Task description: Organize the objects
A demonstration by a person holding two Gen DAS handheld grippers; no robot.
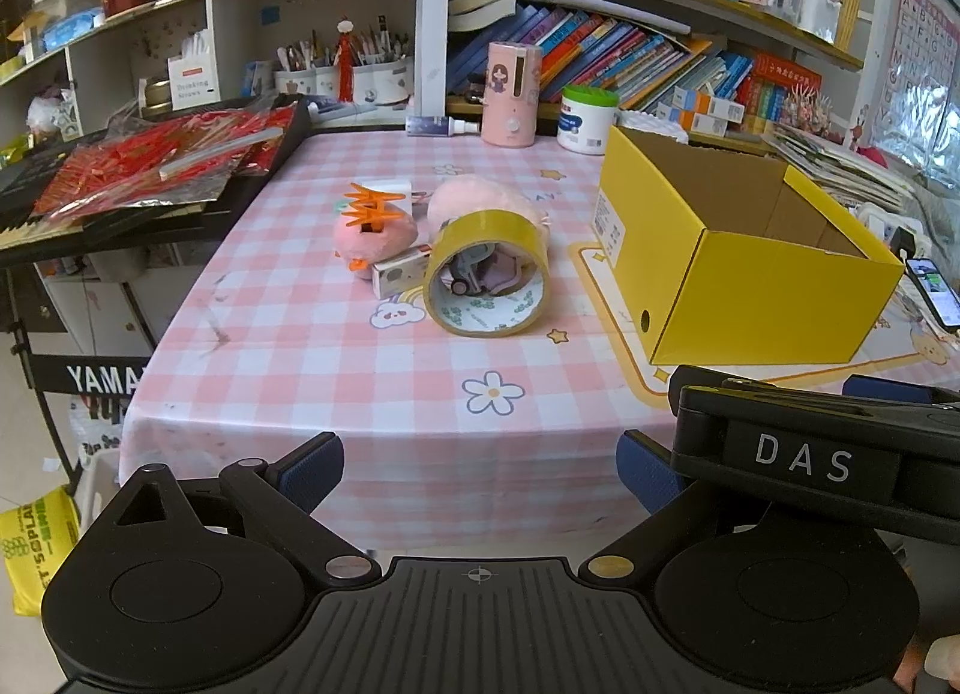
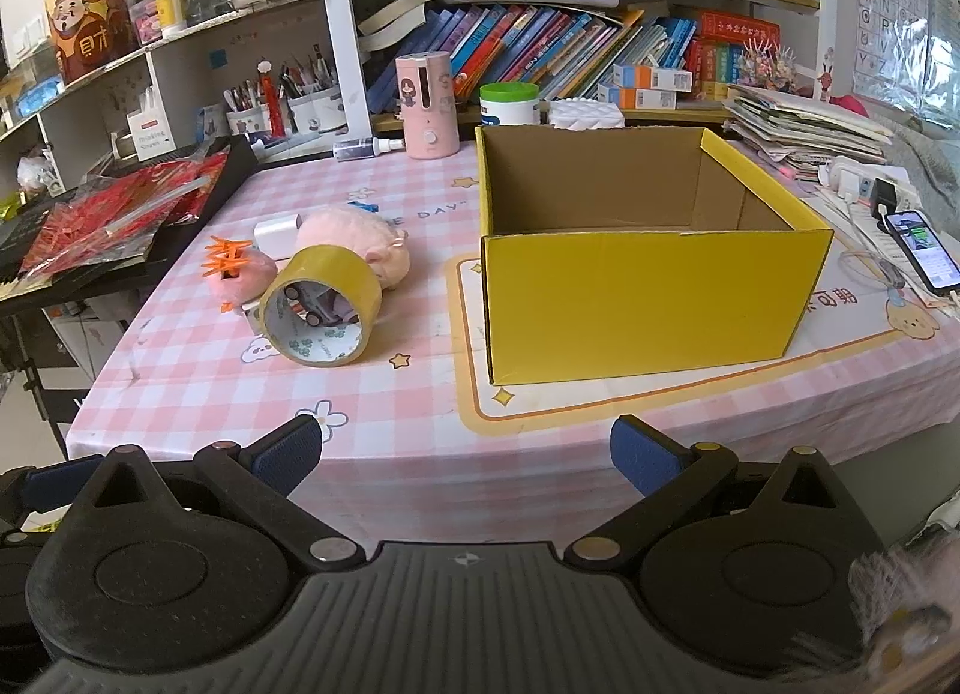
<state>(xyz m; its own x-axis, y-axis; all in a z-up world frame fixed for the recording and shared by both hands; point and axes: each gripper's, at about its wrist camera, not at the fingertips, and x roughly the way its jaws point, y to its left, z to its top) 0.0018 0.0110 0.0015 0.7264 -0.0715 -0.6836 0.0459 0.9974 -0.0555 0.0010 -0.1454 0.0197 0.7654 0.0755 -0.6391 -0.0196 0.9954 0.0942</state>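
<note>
So the biggest thing on the table is the yellow box (image 2: 648, 298), sitting on the right half of the pink checked tablecloth (image 1: 312, 346) with its top wide open and, far as the right wrist view shows, nothing in it yet. Everything that presumably goes in there is bunched up left of it: a yellow tape roll (image 1: 489, 274) lying on its side with a little toy car (image 1: 480, 274) tucked inside the core, a pale pink plush (image 2: 360, 241) just behind it, a smaller pink plush with an orange clip (image 1: 375, 208) stuck on top, a white charger block (image 2: 277, 230) at the far side and a small white carton (image 1: 399, 271) wedged up against the roll. Both claws hang back off the near edge, left gripper (image 1: 480, 475) and right gripper (image 2: 465, 454) alike spread wide and holding nothing. My worry: that pile is so tight that closing on the roll could drag the plush or knock the carton, and since the roll is on its side it might just roll off, or the car could slip out of the core mid-lift. Also the box wall is tall, so a low carry could clip the rim. View-wise, only the right camera looks down into the box; only the left shows the carton clearly, plus the right gripper's body poking in.
</note>
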